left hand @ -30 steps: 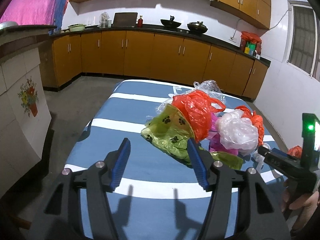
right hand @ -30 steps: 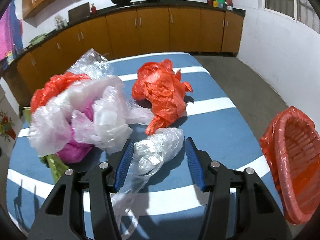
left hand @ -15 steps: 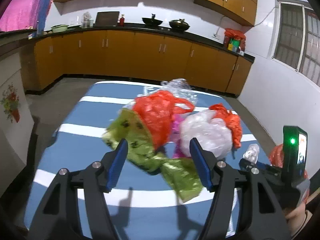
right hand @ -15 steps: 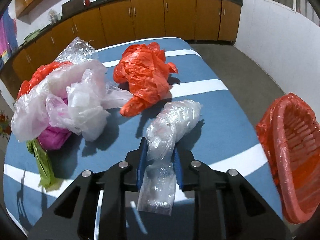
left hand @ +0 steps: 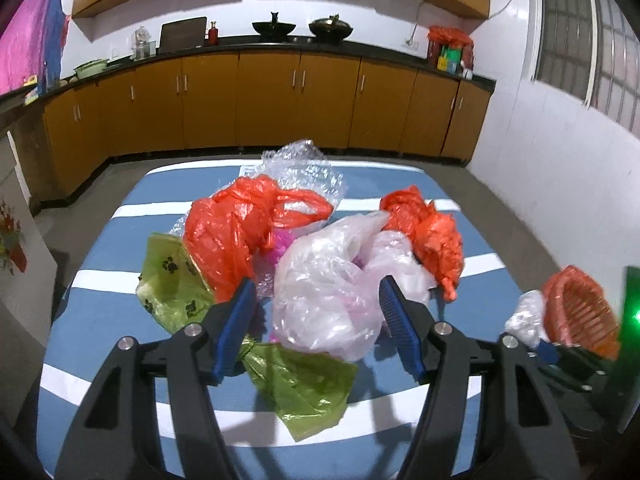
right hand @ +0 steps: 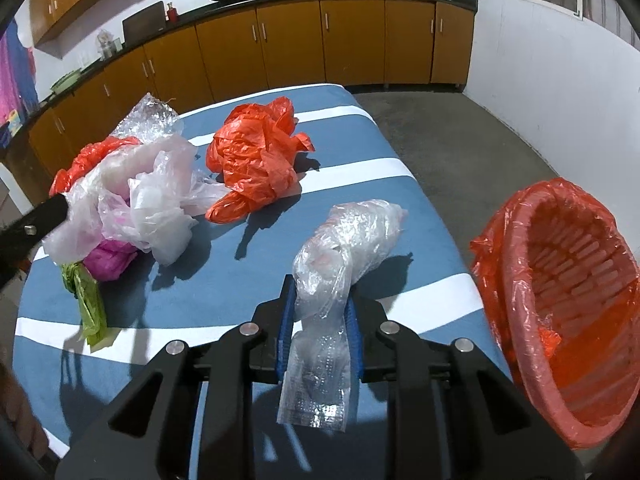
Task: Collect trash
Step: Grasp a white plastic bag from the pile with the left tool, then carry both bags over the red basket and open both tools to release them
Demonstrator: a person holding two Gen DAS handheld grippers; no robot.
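Since earlier, right gripper (right hand: 320, 332) fingers closed onto bubble-wrap wad (right hand: 344, 248), now clamped mid-length, lifted beside lined basket (right hand: 560, 300). Left gripper (left hand: 316, 320) fingers apart, straddling translucent bag (left hand: 320, 280) on desk (left hand: 120, 320). Light, soft, slippery; pinch bunched folds.

A home kitchen: wooden cabinets (left hand: 280, 100) run along the wall (woks (left hand: 330, 26) at twelve o'clock on the counter (left hand: 380, 50)).
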